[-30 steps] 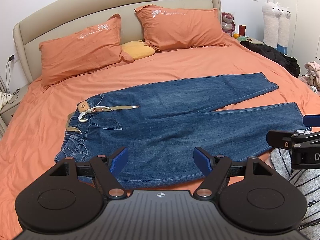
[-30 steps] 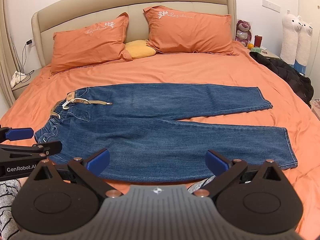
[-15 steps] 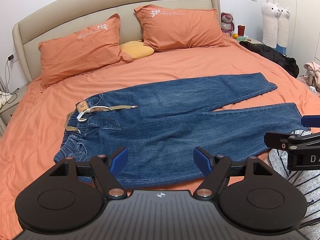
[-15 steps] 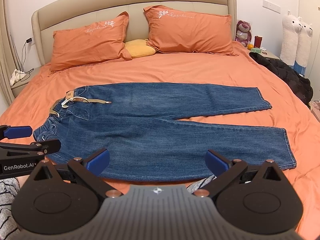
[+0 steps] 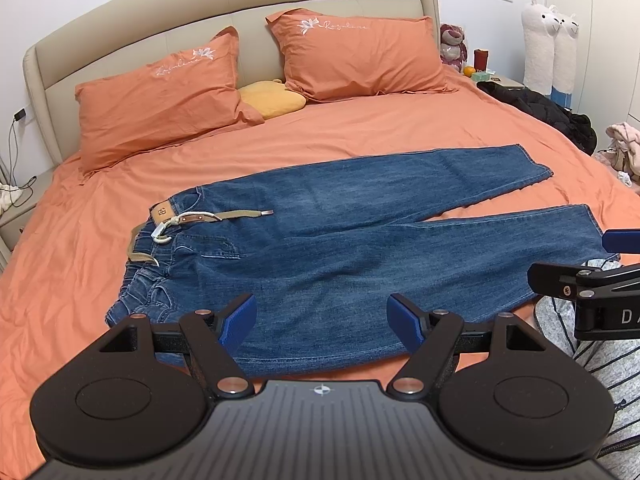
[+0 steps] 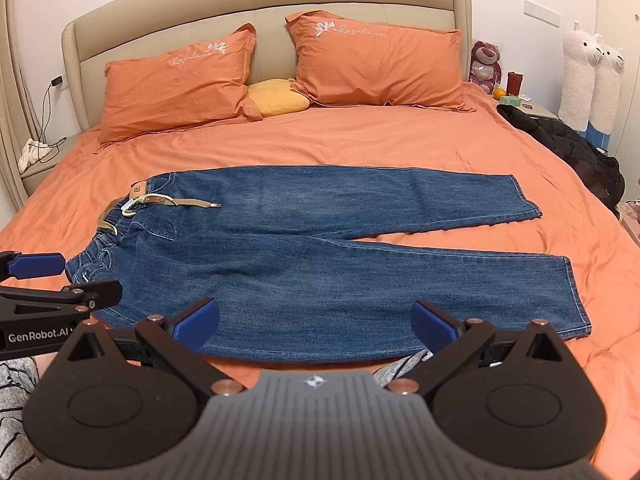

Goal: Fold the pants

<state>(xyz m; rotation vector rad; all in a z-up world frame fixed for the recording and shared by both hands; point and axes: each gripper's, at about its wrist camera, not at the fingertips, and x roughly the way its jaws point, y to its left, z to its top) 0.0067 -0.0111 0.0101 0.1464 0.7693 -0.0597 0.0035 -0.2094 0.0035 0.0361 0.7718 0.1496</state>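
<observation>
Two grippers fill the near edge of our views, and we hold both above the foot of the bed without touching anything. Our left gripper (image 5: 322,322) has its blue pads (image 5: 239,317) spread wide with only air between them; our right gripper (image 6: 314,322) is spread wider still, its pads (image 6: 197,319) likewise holding nothing. In the left wrist view the right gripper juts in from the right edge, and in the right wrist view the left one shows at the left edge. Striped grey clothing (image 5: 600,364) of the person sits just beside the tools at the bed's near edge.

Just beyond the pads lie the blue jeans (image 6: 320,256), flat and unfolded across the orange sheet (image 6: 360,140). Their waist points to our left and both legs run to our right, splitting into a narrow V so that the near leg's hem (image 6: 576,296) lies closer to us than the far leg's hem (image 6: 524,196). A tan belt (image 6: 184,201) is threaded at the waistband, its loose end resting on the denim.

Farther back, the sheet is bare up to two orange pillows (image 6: 176,84) leaning on the beige headboard (image 6: 260,12), with a small yellow cushion (image 6: 278,98) between them. A dark jacket (image 6: 572,148) lies on the bed's right edge, and a pink plush toy (image 6: 485,62) and white alpaca plushes (image 6: 588,80) stand beyond it.
</observation>
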